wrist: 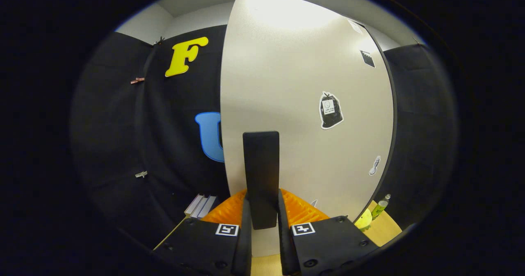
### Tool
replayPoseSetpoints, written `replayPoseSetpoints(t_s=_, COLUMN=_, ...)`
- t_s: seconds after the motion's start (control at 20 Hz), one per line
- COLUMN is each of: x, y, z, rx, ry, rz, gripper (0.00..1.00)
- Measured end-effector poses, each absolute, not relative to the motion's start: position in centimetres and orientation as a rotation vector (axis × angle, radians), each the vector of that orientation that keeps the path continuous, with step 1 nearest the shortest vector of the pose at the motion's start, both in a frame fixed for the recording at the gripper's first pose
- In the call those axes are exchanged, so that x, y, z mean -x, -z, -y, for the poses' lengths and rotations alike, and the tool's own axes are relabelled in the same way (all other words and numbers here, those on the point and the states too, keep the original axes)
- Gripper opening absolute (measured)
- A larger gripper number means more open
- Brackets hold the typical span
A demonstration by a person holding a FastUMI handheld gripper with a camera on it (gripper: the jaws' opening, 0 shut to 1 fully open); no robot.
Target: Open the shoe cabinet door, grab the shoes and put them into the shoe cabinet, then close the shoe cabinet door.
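Note:
The shoe cabinet door (303, 83) is a tall pale panel with a few stickers on it, standing right in front of me. A dark flat handle (261, 165) sticks out from its lower part. My gripper (263, 200) is shut on this handle, with both fingers (245, 226) pressing on its lower end from either side. The door's left edge stands out against the black cloth wall. I cannot tell whether the door is open or shut.
A green bottle (381, 205) and a yellow-green round thing (363, 219) stand on the wooden surface (387, 231) beyond the door's right edge. A few flat pale things like books (201, 205) lie low by the cloth wall at the door's left edge.

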State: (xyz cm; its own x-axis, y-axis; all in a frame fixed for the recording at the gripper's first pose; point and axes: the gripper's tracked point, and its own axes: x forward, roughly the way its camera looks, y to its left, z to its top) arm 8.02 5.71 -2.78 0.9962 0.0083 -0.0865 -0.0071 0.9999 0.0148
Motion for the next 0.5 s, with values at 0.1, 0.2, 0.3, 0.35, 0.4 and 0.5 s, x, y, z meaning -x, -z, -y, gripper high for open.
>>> replayPoseSetpoints(t_s=0.1, x=-6.6, y=2.7, z=-5.0, rx=-0.011, ry=-0.018, rz=-0.088, gripper=0.32)
replayPoseSetpoints(t_s=0.2, x=-5.3, y=2.7, z=-4.3, rx=-0.010, ry=-0.030, rz=-0.092, gripper=0.32)
replayPoseSetpoints(t_s=0.3, x=-3.9, y=2.7, z=-3.7, rx=-0.013, ry=-0.049, rz=-0.097, gripper=0.32)
replayPoseSetpoints(t_s=0.35, x=-3.1, y=2.6, z=-3.3, rx=-0.015, ry=-0.060, rz=-0.101, gripper=0.32)
replayPoseSetpoints(t_s=0.4, x=-2.4, y=2.7, z=-2.9, rx=-0.018, ry=-0.071, rz=-0.104, gripper=0.32)
replayPoseSetpoints(t_s=0.5, x=-0.9, y=2.7, z=-2.0, rx=-0.022, ry=-0.095, rz=-0.107, gripper=0.32)
